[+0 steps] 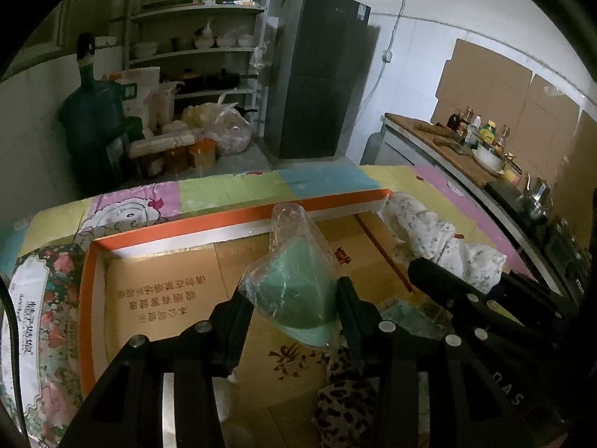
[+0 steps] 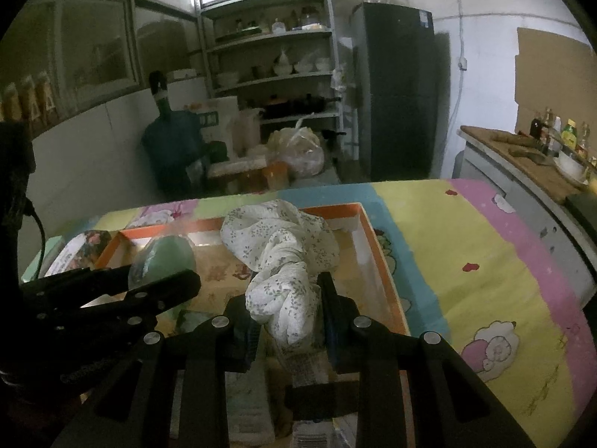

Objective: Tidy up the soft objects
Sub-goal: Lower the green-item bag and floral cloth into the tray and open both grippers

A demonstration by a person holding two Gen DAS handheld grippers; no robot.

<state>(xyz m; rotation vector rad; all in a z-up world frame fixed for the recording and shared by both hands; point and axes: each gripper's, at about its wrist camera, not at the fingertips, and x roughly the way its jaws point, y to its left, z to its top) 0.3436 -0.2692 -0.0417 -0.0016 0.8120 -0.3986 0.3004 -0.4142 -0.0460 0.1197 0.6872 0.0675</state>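
My left gripper is shut on a green cap in a clear plastic bag and holds it over the orange-rimmed cardboard box. My right gripper is shut on a white floral cloth, bunched and hanging over the same box. In the right wrist view the left gripper and the bagged cap show at the left. In the left wrist view the right gripper and the cloth show at the right. A leopard-print fabric lies in the box below my left fingers.
The box stands on a table with a pastel cartoon cover. A flowered package lies left of the box. Behind are a water jug, shelves, a dark fridge and a counter with bottles.
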